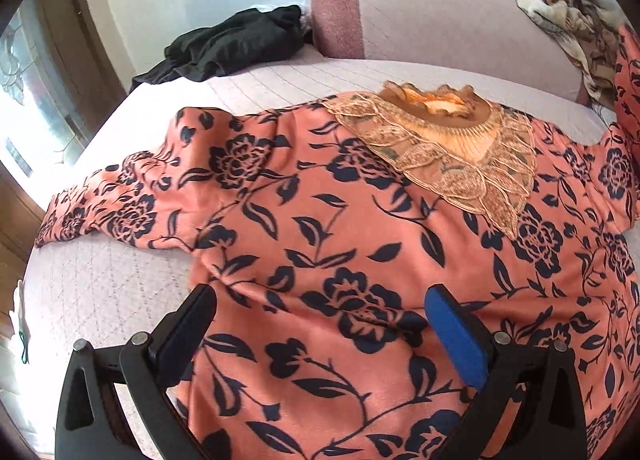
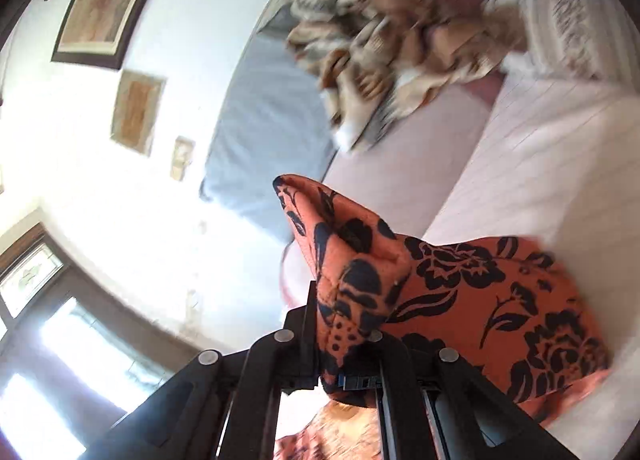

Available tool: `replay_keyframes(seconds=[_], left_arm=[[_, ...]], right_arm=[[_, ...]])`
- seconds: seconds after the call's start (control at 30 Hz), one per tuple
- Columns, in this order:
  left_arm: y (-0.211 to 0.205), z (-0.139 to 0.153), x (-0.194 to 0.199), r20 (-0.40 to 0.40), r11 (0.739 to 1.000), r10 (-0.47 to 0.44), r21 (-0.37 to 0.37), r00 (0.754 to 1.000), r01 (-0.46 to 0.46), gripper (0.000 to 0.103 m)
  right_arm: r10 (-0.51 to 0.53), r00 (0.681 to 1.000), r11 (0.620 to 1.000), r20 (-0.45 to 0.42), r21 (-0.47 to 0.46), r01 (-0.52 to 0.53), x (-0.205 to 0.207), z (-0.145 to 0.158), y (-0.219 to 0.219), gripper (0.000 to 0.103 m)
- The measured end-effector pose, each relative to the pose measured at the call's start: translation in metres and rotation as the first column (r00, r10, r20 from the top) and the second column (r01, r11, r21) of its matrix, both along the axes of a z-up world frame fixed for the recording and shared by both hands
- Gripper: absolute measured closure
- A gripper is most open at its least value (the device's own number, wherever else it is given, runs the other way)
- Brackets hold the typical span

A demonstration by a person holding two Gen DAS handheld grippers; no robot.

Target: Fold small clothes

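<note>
An orange top with a dark blue flower print lies spread on the pale bed cover, its gold lace collar toward the far side and one sleeve stretched out to the left. My left gripper is open, its jaws hovering over the lower body of the top. My right gripper is shut on the other sleeve and holds its end lifted off the bed; that raised sleeve also shows at the right edge of the left wrist view.
A black garment lies at the far left of the bed. A pink bolster runs along the back. A crumpled tan patterned cloth sits on it, by a grey pillow.
</note>
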State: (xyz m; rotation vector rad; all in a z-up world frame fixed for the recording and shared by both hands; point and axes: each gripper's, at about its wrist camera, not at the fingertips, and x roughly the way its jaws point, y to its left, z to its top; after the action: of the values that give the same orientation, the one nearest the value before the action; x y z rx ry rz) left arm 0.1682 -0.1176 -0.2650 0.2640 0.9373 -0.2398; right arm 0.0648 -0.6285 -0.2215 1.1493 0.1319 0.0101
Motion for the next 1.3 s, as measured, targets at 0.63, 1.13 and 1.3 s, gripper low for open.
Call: replay_keyframes(seconds=[0.63, 1.13, 1.3], left_arm=[[0.077, 0.026, 0.040, 0.036, 0.963, 0.233, -0.150, 0.972, -0.225, 0.000], [-0.003, -0.027, 0.113, -0.096, 0.968, -0.029, -0.252, 0.995, 0.004, 0.065], [-0.008, -0.024, 0.113, -0.062, 0.969, -0.047, -0.246, 0.997, 0.031, 0.096]], right_arm=[[0.518, 0.831, 0.853, -0.202, 0.051, -0.519, 0.157, -0.061, 0.243, 0.029], [0.199, 0.806, 0.948, -0.557, -0.100, -0.304, 0.053, -0.113, 0.054, 0.065], [0.175, 0.813, 0.927, -0.556, -0.186, -0.327, 0.054, -0.102, 0.063, 0.063]])
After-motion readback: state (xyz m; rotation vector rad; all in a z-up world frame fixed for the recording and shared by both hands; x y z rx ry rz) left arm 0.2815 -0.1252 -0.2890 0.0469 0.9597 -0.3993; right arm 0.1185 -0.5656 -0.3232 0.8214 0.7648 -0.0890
